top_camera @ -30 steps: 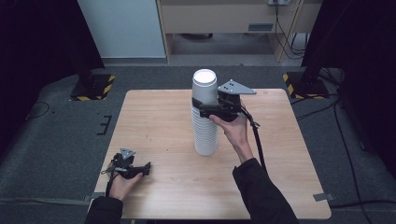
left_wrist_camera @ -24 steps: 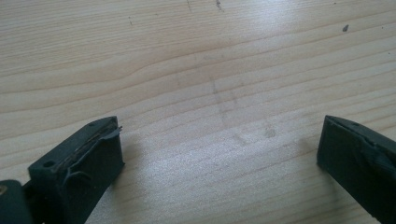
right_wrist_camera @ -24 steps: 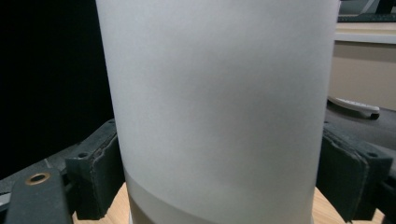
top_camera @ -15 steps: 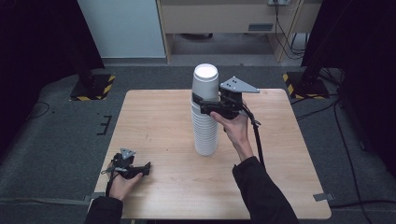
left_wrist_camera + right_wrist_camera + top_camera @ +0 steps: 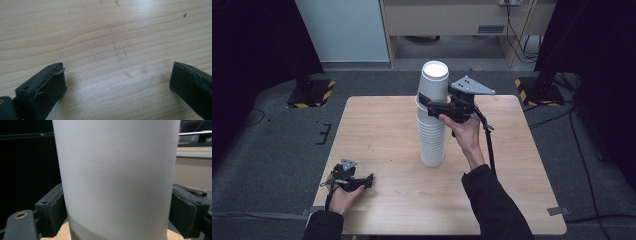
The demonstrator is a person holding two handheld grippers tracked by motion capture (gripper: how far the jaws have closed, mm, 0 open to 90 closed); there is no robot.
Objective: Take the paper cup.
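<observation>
Right hand-held gripper (image 5: 428, 102) pinching the top white paper cup (image 5: 434, 85) of the tall stack

The top white paper cup is sitting raised above the tall stack of nested white paper cups (image 5: 432, 140), which is standing upright near the middle of the light wooden tabletop (image 5: 382, 125); the jaws are closing on the cup's sides just above the stack's rims, probably so that this one cup can come away while the rest stay put. In the right gripper view the cup wall (image 5: 117, 175) is sitting between the two black pads, touching both. The right forearm is reaching forward with the wrist lifted, the gripper held level at cup height. The left hand-held gripper (image 5: 362, 181) is resting low at the near left edge, well apart from the stack, jaws spread wide over bare wood and holding nothing.
</observation>
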